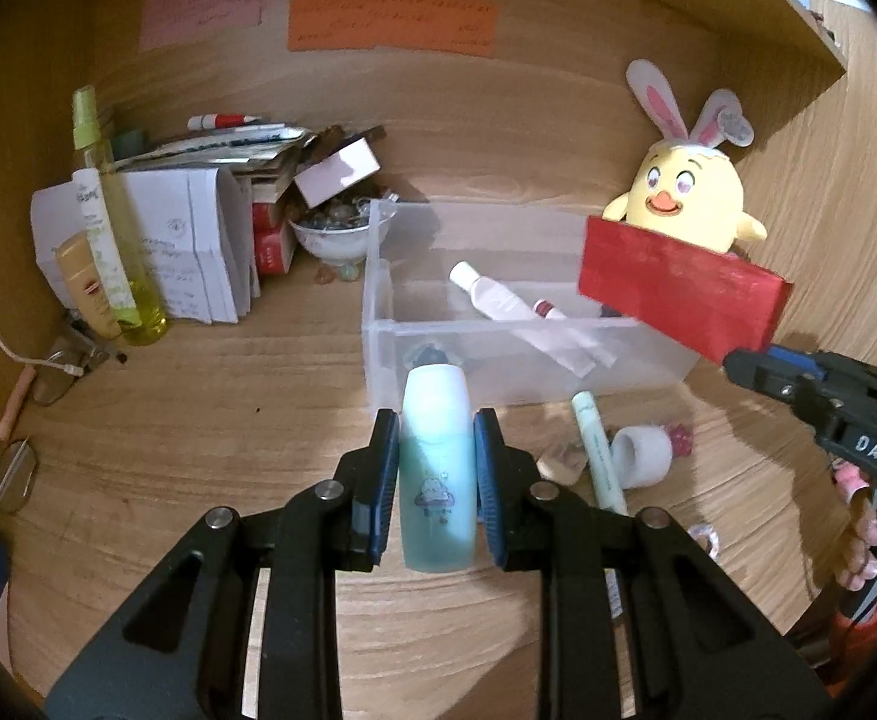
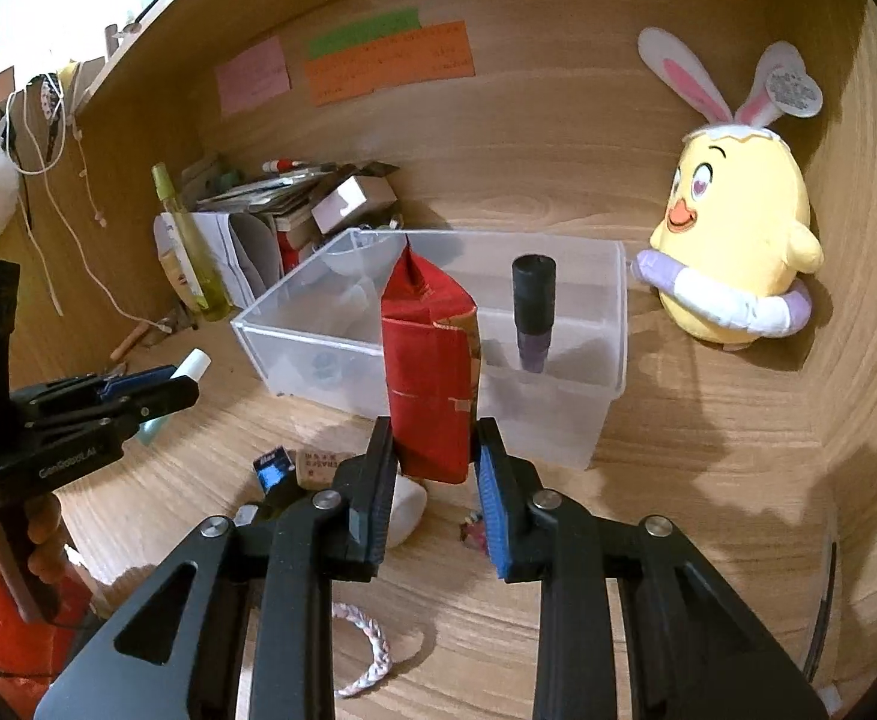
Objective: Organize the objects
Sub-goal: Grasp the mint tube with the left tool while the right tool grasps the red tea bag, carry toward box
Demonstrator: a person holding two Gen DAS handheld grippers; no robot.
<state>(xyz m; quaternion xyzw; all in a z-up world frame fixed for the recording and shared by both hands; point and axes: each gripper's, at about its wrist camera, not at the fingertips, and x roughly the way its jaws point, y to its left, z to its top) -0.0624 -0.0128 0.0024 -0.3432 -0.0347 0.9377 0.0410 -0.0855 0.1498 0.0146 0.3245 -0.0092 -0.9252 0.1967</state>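
Note:
My left gripper [image 1: 435, 420] is shut on a teal bottle [image 1: 437, 480] with a pale cap, held just in front of the clear plastic bin [image 1: 378, 276]. My right gripper [image 2: 432, 429] is shut on the lower end of a red box [image 2: 429, 360], which stands upright above the desk before the bin [image 2: 558, 414]. In the left wrist view that red box [image 1: 678, 294] hangs over the bin's right end, with the right gripper [image 1: 738, 360] below it. Inside the bin lie a white tube [image 1: 498, 300] and a black-capped bottle [image 2: 533, 312].
A yellow plush chick [image 2: 732, 228] sits right of the bin. Papers, a bowl [image 1: 336, 237] and a yellow spray bottle [image 1: 114, 222] crowd the back left. A green tube [image 1: 597, 450], white cup [image 1: 642, 453], eraser [image 2: 318, 465] and braided bracelet [image 2: 372, 648] lie on the desk.

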